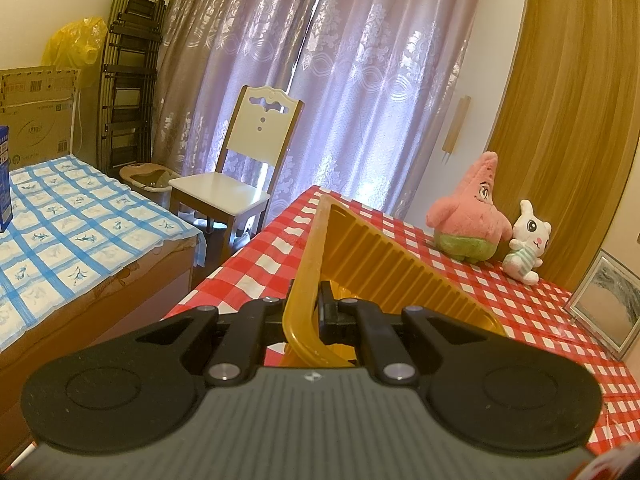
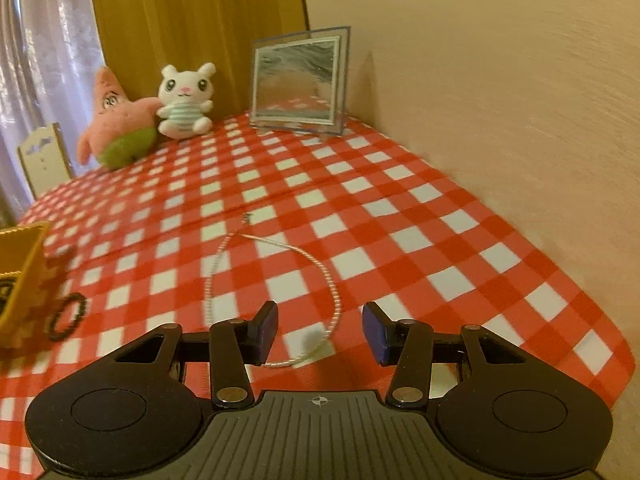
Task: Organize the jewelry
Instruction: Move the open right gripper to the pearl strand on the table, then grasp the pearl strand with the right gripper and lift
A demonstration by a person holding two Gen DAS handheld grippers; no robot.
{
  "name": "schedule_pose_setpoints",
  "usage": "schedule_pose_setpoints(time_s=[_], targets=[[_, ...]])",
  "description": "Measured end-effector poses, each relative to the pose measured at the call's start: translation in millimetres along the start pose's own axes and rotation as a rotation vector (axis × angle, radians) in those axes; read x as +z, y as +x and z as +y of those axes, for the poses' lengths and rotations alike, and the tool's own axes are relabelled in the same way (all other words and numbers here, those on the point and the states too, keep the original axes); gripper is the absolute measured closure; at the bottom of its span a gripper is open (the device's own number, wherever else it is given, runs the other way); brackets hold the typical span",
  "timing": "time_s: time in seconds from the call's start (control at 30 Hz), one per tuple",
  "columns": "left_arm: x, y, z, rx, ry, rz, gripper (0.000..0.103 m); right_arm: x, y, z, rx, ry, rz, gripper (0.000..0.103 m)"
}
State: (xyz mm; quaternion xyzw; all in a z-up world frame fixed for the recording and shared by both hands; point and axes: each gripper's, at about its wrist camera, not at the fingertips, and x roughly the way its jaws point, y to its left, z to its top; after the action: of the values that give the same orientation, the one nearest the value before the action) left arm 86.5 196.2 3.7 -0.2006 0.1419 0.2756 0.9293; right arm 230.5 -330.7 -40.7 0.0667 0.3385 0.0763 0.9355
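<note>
Gold plastic fills my left view: the left claw point(image 1: 316, 316) is clamped on the rim of the ribbed tray point(image 1: 384, 264), tilted above the counter's point(image 2: 360, 208) left edge. My right claw point(image 2: 319, 330) hangs with its fingers apart over the near end of the beaded necklace point(image 2: 276, 280), which lies loose mid-counter. A dark bracelet point(image 2: 67, 316) sits just beside the tray. Neither piece is stored yet, I judge. Room ahead is bare checked cloth; the wall hugs the right edge, plush toys point(image 2: 152, 120) crowd the far corner.
</note>
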Motion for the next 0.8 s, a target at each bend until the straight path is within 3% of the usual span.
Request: schedule_pose_setpoints(time_s=[0.13, 0.2, 0.8], targets=[[0, 0, 0, 0.001, -0.001, 0.001, 0.097, 2, 8, 2, 0.005, -0.030, 0.005, 0.057], [0, 0, 0, 0.000, -0.004, 0.001, 0.097, 5, 14, 5, 0.006, -0.061, 0.006, 0.065], [-1, -4, 3, -0.001, -0.003, 0.003, 0.097, 26, 66, 8, 0.019, -0.257, 0.064, 0.090]])
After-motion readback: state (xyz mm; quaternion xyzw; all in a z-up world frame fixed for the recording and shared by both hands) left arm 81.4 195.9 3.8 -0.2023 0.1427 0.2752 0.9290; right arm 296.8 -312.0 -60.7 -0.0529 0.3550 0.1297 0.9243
